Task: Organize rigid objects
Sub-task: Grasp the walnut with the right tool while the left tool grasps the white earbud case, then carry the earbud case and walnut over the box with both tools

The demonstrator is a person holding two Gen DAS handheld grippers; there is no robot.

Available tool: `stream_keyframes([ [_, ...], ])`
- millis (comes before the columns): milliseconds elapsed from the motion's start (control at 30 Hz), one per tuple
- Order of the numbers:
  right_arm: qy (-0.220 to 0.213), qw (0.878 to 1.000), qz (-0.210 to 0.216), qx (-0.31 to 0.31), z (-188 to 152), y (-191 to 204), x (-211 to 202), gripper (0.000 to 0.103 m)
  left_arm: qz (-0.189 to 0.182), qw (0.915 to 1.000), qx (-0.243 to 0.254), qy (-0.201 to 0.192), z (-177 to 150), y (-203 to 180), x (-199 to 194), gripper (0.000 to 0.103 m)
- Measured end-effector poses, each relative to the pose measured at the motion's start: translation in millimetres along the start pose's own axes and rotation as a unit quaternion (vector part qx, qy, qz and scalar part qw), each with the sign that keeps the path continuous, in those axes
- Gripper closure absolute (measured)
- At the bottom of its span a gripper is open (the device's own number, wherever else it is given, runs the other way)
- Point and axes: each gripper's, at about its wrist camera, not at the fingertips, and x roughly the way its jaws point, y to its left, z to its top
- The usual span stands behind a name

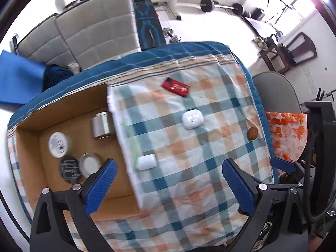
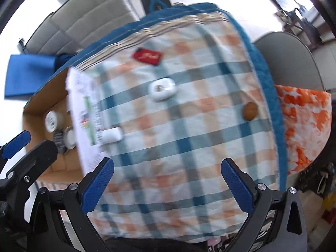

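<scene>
White script on red box [image 1: 176,87] illegible, box flap [image 2: 89,117] print unreadable

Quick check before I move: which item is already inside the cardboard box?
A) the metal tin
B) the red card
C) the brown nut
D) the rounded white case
A: the metal tin stands inside the cardboard box, while the other three lie out on the checked cloth.

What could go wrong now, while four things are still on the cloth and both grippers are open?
1. The brown nut-like object lies near the table's right edge; a nudge might roll it off.
2. The small white case rests against the cardboard box wall, so a finger may catch the wall.
3. The checked cloth is wrinkled and might drag.
</scene>
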Motion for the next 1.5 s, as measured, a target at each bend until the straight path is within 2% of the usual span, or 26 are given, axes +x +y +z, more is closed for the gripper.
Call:
stream_keyframes([
  [200,0.012,0.998,-0.012,0.055,26.1,-80.4,31.4,0.000,-0.001,0.9996,-0.005,0.028,29.7,-38.7,57.0,0.000],
  [367,0.031,0.995,-0.021,0.093,47.0,-126.9,70.2,0.001,0.020,0.9981,-0.002,0.058,49.6,-53.6,109.1,0.000],
  [467,0.049,0.992,-0.005,0.119,54.6,-148.6,94.0,0.004,0.019,0.9964,-0.008,0.082,58.5,-53.6,138.0,0.000],
  [567,0.061,0.988,0.022,0.137,59.8,-163.1,114.0,0.015,0.018,0.9943,-0.013,0.104,63.9,-52.1,161.8,0.001],
  [633,0.064,0.987,0.030,0.145,62.5,-168.7,123.5,0.020,0.014,0.9927,-0.019,0.118,66.7,-50.7,175.9,0.007],
  [767,0.067,0.985,0.035,0.154,67.7,-174.7,138.1,0.037,0.008,0.9893,-0.028,0.143,71.0,-48.8,199.3,0.011],
  [833,0.069,0.985,0.036,0.154,69.1,-175.2,143.4,0.047,0.006,0.9878,-0.035,0.152,72.7,-46.8,207.5,0.019],
  [933,0.071,0.986,0.029,0.146,71.5,-172.2,148.9,0.053,0.011,0.9860,-0.045,0.160,74.9,-42.3,217.2,0.021],
  [967,0.072,0.987,0.024,0.144,71.8,-171.7,150.7,0.055,0.012,0.9853,-0.047,0.164,75.1,-40.5,220.9,0.025],
  [1000,0.073,0.987,0.020,0.141,72.0,-170.9,152.0,0.059,0.014,0.9847,-0.048,0.167,77.0,-38.2,223.0,0.034],
  [1067,0.071,0.988,0.015,0.136,71.9,-168.9,152.5,0.068,0.023,0.9846,-0.047,0.166,76.9,-35.9,225.9,0.039],
  [1133,0.073,0.989,0.014,0.128,71.1,-165.3,152.4,0.069,0.031,0.9863,-0.042,0.156,76.9,-36.0,222.9,0.048],
  [1300,0.080,0.992,0.032,0.096,63.3,-141.4,149.3,0.069,0.018,0.9871,-0.038,0.154,64.0,-34.6,213.8,0.048],
  [1500,0.102,0.993,0.043,0.040,44.6,-105.7,157.1,0.069,0.028,0.9853,0.002,0.169,21.6,-39.0,208.7,0.048],
])
